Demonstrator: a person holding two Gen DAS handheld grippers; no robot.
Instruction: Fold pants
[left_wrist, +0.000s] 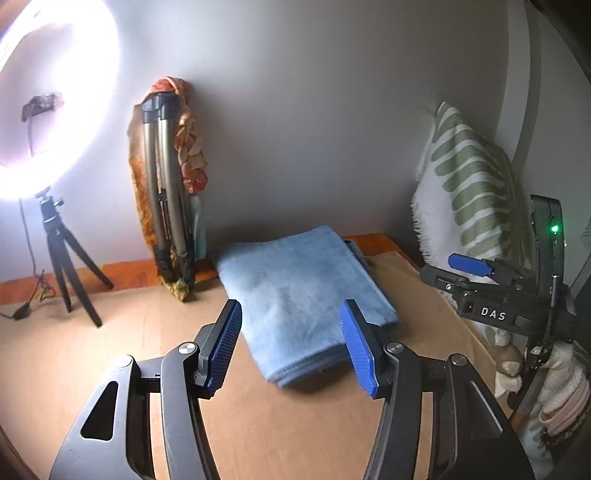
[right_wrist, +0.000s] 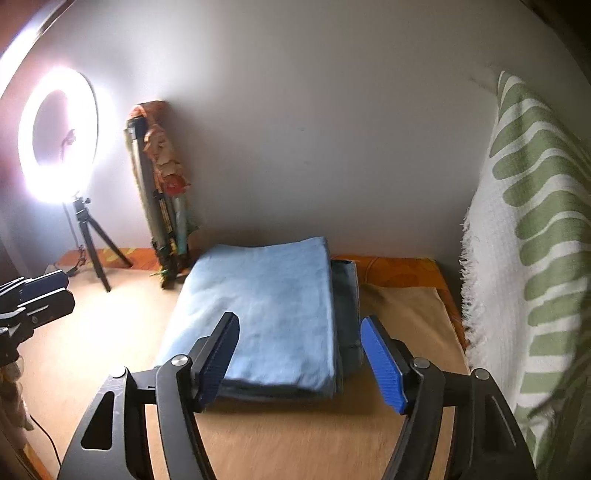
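Note:
The light blue pants (left_wrist: 299, 295) lie folded in a flat rectangular stack on the tan surface (left_wrist: 258, 424), near the back wall. They also show in the right wrist view (right_wrist: 266, 306), with a darker layer showing along the right edge. My left gripper (left_wrist: 291, 347) is open and empty, just in front of the stack's near edge. My right gripper (right_wrist: 301, 358) is open and empty, jaws spread at the stack's near right corner. The right gripper also appears at the right of the left wrist view (left_wrist: 469, 266), and the left gripper at the left edge of the right wrist view (right_wrist: 40, 291).
A lit ring light (left_wrist: 48, 92) on a small black tripod (left_wrist: 62, 266) stands at the back left. A folded tripod wrapped in orange patterned cloth (left_wrist: 170, 199) leans on the wall. A green and white striped cushion (right_wrist: 535, 236) stands at the right.

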